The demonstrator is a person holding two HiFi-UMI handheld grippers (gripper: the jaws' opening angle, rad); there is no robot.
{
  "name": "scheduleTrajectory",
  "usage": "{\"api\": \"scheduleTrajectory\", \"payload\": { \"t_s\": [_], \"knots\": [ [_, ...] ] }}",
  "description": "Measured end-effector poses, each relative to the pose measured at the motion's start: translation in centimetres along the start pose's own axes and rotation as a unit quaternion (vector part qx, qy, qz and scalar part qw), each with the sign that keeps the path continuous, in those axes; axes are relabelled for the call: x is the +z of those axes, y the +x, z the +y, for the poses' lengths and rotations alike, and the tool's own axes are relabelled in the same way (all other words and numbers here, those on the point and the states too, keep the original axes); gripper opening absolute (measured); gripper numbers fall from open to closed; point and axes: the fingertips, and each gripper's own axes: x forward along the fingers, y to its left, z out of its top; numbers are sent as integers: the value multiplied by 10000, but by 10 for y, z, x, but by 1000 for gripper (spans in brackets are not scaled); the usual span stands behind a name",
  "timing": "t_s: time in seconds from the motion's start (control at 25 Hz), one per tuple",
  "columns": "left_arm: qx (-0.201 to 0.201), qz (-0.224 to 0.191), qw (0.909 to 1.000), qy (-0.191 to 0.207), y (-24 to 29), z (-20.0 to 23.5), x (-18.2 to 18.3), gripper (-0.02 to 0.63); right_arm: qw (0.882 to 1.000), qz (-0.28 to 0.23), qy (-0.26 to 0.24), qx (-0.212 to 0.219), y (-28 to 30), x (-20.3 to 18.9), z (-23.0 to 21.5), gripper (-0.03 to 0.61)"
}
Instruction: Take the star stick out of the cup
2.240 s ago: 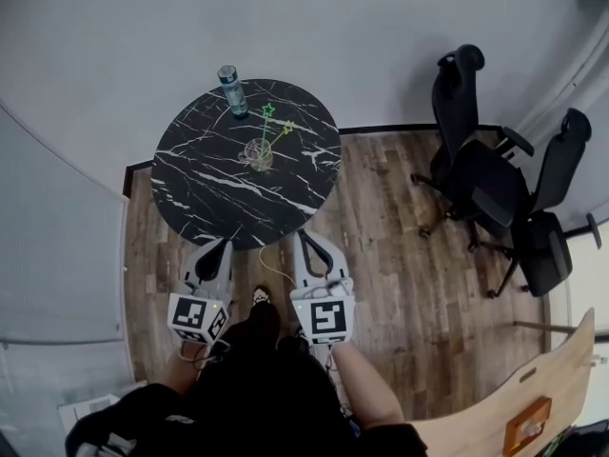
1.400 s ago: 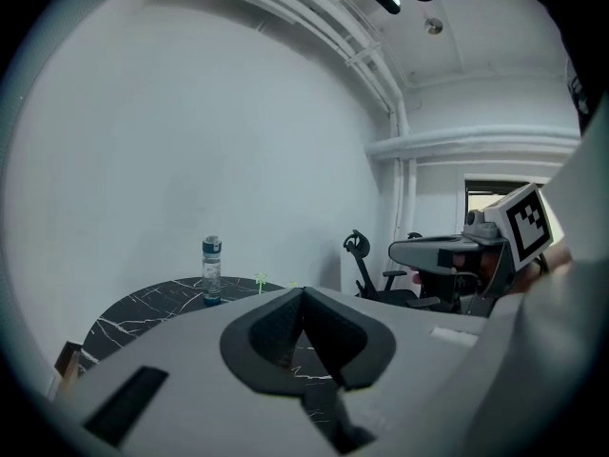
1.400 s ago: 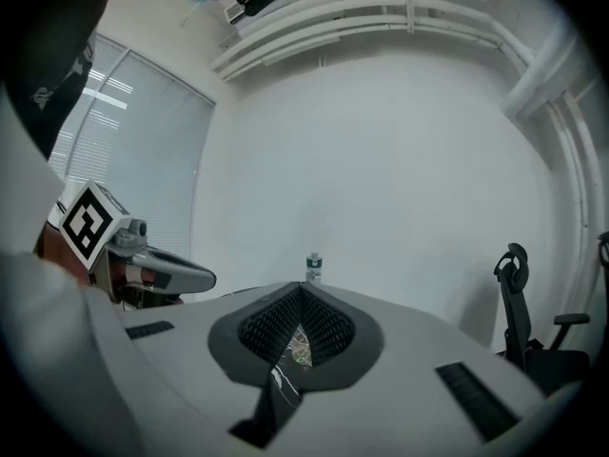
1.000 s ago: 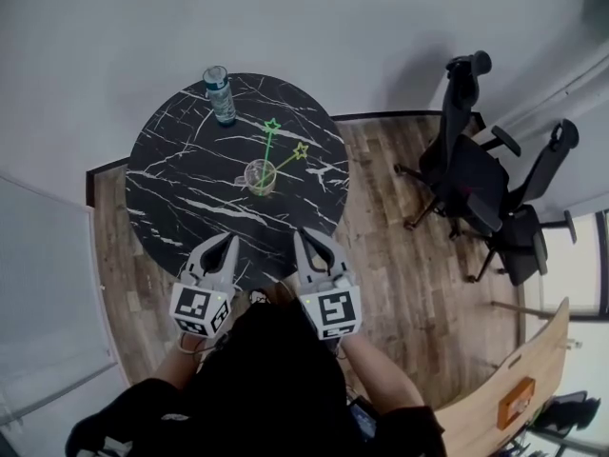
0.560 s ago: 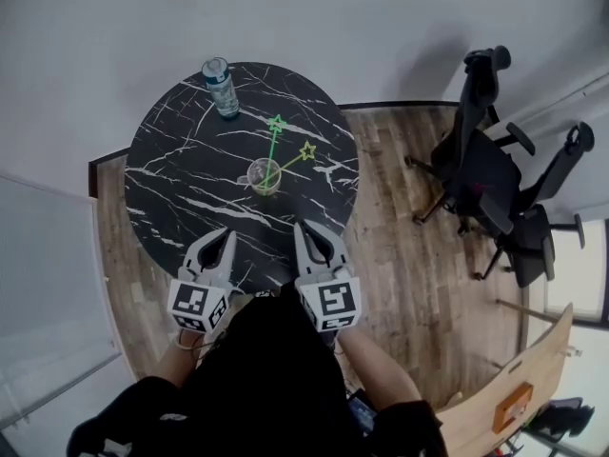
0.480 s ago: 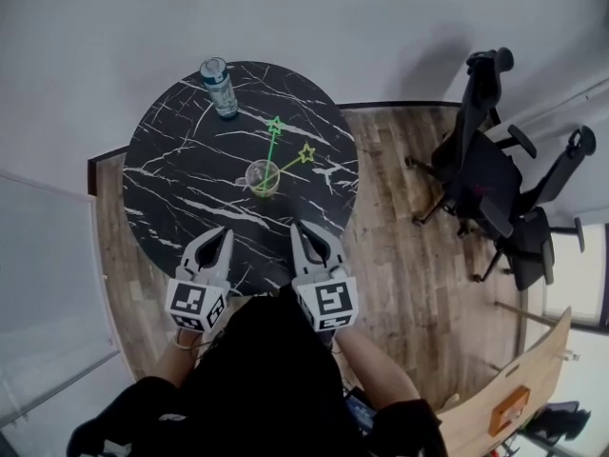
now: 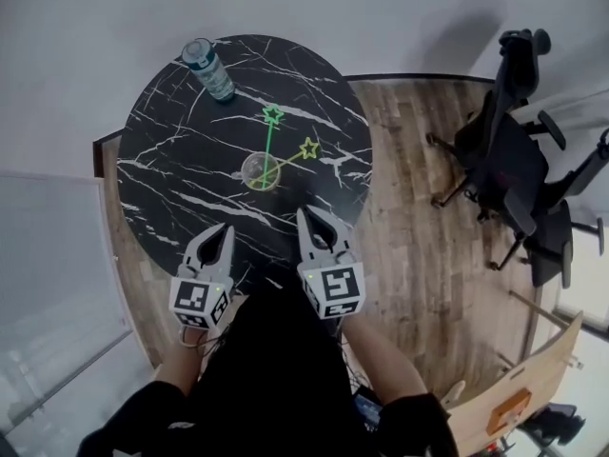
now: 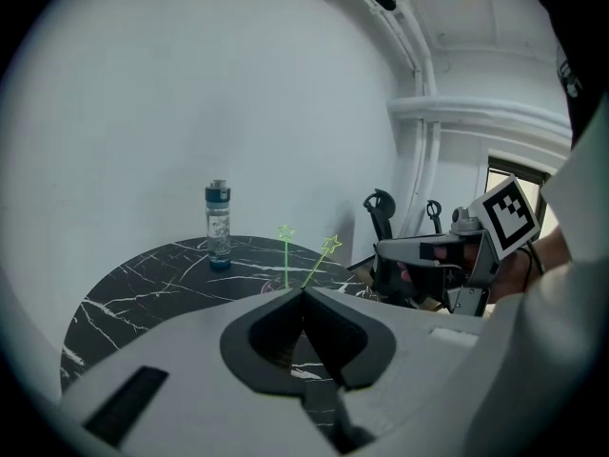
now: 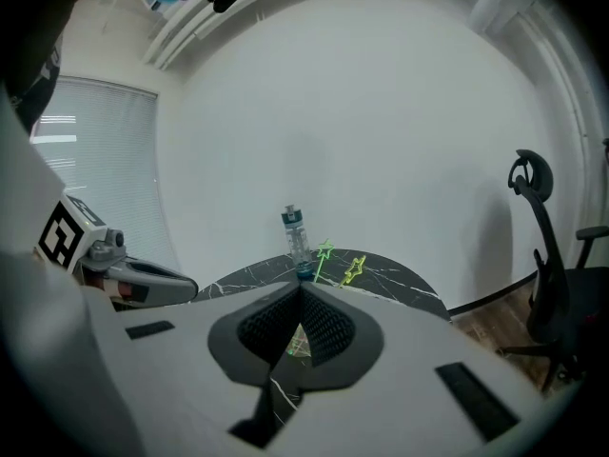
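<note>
Fingers (image 7: pixel 216 248) pressed together, empty; cup (image 7: pixel 259 171) holds two star sticks (image 7: pixel 269 144).

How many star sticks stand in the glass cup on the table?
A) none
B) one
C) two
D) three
C: a green star stick and a yellow star stick both lean out of the glass cup.

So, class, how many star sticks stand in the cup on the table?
2. The green star stick stands nearly upright; the yellow star stick leans to the right. Both stand in the cup; none appears hidden.
</note>
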Motion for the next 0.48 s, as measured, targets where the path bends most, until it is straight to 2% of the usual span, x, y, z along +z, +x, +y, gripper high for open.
{"api": "scheduleTrajectory", "payload": {
  "t_s": [0.48],
  "knots": [
    [261,316,9992,-26,45,15,-16,-2,9991,297,222,199,49,-39,-14,-5]
  ]
}}
